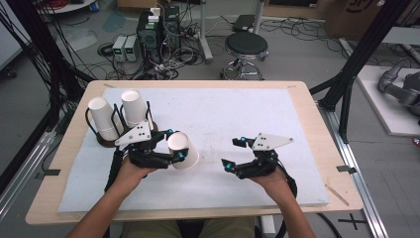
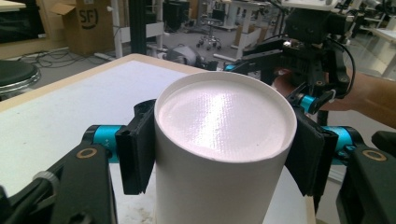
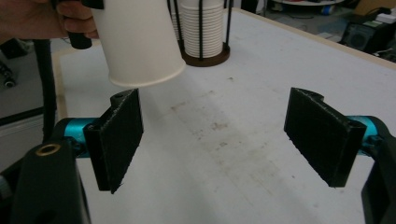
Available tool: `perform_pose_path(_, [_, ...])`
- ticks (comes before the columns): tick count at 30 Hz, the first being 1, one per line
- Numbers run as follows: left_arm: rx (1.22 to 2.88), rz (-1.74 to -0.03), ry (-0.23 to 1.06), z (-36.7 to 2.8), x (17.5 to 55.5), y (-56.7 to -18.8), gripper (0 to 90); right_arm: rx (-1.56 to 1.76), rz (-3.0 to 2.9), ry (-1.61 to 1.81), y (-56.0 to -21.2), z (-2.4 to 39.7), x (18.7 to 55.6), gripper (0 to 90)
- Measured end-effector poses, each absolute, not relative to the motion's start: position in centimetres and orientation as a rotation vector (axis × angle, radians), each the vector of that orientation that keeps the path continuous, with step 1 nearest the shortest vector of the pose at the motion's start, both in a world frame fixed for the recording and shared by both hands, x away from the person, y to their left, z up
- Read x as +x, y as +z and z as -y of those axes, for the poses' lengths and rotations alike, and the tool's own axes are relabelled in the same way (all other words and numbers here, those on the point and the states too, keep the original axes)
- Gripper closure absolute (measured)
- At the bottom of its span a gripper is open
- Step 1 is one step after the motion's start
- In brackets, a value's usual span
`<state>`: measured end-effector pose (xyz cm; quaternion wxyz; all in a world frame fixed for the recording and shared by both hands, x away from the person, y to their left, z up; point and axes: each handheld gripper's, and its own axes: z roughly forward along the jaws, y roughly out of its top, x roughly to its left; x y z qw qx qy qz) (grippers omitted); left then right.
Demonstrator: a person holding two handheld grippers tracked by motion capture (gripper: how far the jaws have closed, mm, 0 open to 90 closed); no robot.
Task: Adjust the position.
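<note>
1. Left of the tabletop's middle, a white paper cup (image 1: 183, 149) is clamped upside down between the jaws of the left gripper (image 1: 174, 144), apparently lifted clear of the white mat (image 1: 237, 114).
2. Near the left edge, more cups are stacked in a wire cup holder (image 1: 111, 134), probably the source.
3. The right gripper (image 1: 235, 153) is held wide open and empty near the front edge, seemingly ready to receive.

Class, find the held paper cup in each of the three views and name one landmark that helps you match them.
High view: cup left of centre, in the left claw.
Left gripper view: cup centre, between the pads.
Right gripper view: cup upper left, held above the table.
Shared landmark: white mat, also visible at and.
</note>
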<state>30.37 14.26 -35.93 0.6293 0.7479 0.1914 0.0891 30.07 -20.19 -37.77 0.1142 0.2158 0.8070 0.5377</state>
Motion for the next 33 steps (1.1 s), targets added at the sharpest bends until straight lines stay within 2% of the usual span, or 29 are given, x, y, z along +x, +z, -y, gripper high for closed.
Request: perform_pose_path(33, [1.769, -0.31, 0.108, -10.4, 29.3, -35.9, 34.3, 0.427, -2.529, 1.669, -39.0, 16.2, 29.2, 20.4])
